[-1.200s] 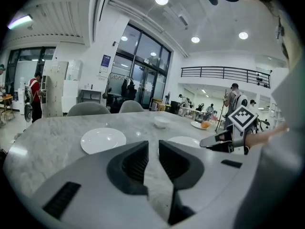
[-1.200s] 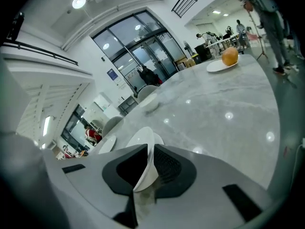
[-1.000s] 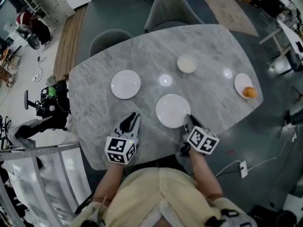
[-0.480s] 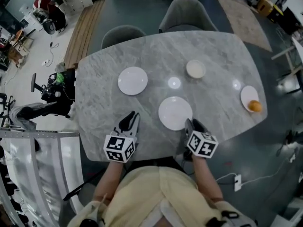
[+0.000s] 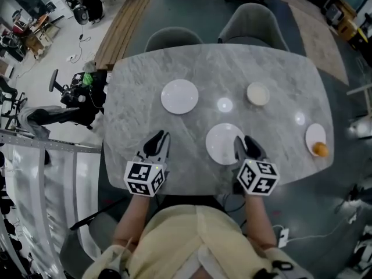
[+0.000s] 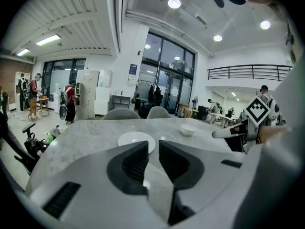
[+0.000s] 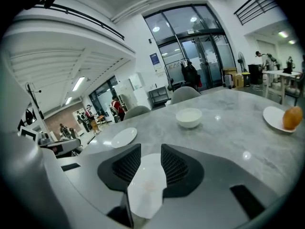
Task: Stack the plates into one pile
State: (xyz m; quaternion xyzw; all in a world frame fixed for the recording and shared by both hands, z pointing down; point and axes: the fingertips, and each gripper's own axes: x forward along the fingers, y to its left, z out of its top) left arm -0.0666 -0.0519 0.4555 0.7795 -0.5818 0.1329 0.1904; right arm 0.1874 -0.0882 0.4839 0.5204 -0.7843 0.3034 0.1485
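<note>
Black-padded, my right claw (image 5: pixel 244 145) has just opened wide, the near plate (image 5: pixel 222 144) loose between its jaws at the surface (image 5: pixel 273 68)'s near edge; the other plate (image 5: pixel 179 96) lies far-left, closer to my narrowly parted, empty left claw (image 5: pixel 158 140).

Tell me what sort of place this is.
Likely a big open lobby or shared workspace, not a home: a marble table, tall glass doors, and a railed balcony above.

Marble table (image 5: pixel 261 63) with plates (image 5: pixel 179 96), bowl (image 5: pixel 258 93)
</note>
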